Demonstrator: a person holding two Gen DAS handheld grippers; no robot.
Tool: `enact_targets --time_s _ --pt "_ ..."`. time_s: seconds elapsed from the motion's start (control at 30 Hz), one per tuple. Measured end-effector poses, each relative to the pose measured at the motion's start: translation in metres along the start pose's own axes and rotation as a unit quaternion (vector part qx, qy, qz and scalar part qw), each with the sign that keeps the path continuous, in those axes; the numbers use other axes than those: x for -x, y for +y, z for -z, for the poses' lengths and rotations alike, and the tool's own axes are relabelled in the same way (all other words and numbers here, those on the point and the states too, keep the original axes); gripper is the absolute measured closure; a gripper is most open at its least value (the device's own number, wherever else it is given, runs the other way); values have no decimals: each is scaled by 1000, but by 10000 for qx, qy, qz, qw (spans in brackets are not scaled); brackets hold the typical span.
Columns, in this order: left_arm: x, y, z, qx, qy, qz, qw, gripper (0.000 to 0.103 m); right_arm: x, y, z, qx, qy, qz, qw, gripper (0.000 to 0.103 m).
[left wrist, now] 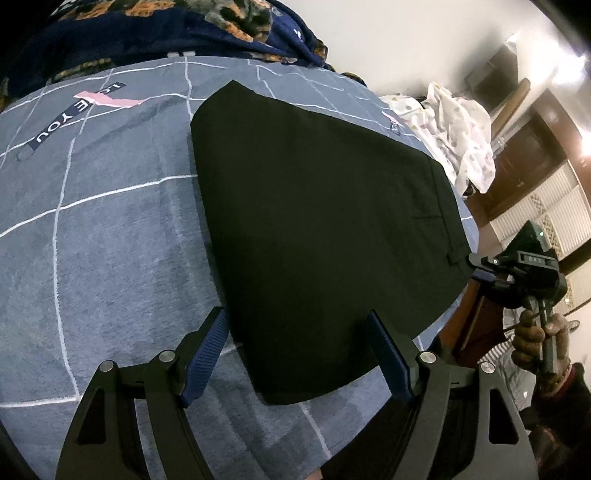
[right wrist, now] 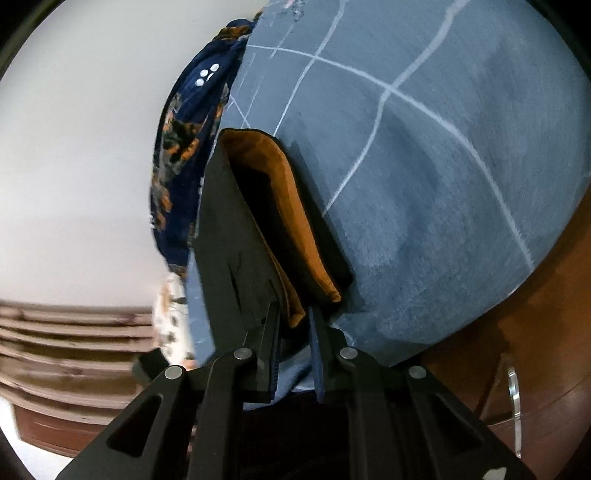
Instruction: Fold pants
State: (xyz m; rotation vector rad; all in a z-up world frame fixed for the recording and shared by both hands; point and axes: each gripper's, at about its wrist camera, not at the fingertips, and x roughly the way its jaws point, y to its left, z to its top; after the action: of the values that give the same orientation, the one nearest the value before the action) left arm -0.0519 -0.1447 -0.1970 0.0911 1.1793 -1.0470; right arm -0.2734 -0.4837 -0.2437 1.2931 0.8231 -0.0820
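From my left wrist camera I see the black pants lying flat and folded on the grey checked bedspread, their long axis running from the near edge by my left gripper up and away toward the dark floral blanket beyond them. The left jaws stand wide apart, straddling the near end of the pants with nothing held. That same view shows the right gripper at the pants' right edge by the waistband, a hand on its handle, and a pale printed garment heaped past that edge. My right wrist camera gives what the left cannot: an orange lining inside the pants, with the waistband edge lifted off the bedspread. The right gripper has its jaws drawn nearly together on that edge; they appear to pinch the cloth, though the contact is dark and hard to make out. The far end of the pants is cut off here, and the left side of this view is blurred.
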Motion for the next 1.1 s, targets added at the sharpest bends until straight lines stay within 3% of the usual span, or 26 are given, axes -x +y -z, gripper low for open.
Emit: enact_targets --time_s 0.13,0.2,0.23,0.27,0.3,0.53,0.6,0.63,0.77,0.8,0.93,1.0,1.1 --pt "-2 3 0 74 21 31 10000 26 5 18 1 306 -213 500 9981 80" --pt "-1 5 0 106 23 37 9999 26 7 23 1 382 -269 691 9965 70" --pt "-1 5 1 122 21 45 9999 26 9 23 1 402 -317 838 9952 57" --pt "-1 6 1 135 19 52 9999 26 9 23 0 408 -353 895 9945 50" --pt "-1 6 1 142 18 56 9999 26 9 20 -1 365 -340 857 9951 50" --pt "-2 6 1 136 34 47 9999 26 4 10 -8 -58 -142 161 9998 50" --pt "-2 7 1 143 37 47 9999 26 1 16 -8 58 -83 154 9998 71" --pt "-2 6 1 142 35 44 9999 26 -3 19 -10 122 -35 236 9996 75" --pt "-1 7 1 152 27 2 9999 26 -8 27 -15 232 -29 247 9994 80" --pt "0 8 1 156 13 -19 9999 26 -8 29 -17 230 -23 136 9996 82" --pt "6 15 -3 315 -164 -28 9994 26 1 58 -20 550 -92 -1044 9930 84" --pt "6 20 -4 462 -151 25 9988 26 4 63 -22 892 -204 -862 9921 85" --pt "2 23 -2 485 -108 15 9988 26 -10 12 -31 237 -68 -305 9992 85"
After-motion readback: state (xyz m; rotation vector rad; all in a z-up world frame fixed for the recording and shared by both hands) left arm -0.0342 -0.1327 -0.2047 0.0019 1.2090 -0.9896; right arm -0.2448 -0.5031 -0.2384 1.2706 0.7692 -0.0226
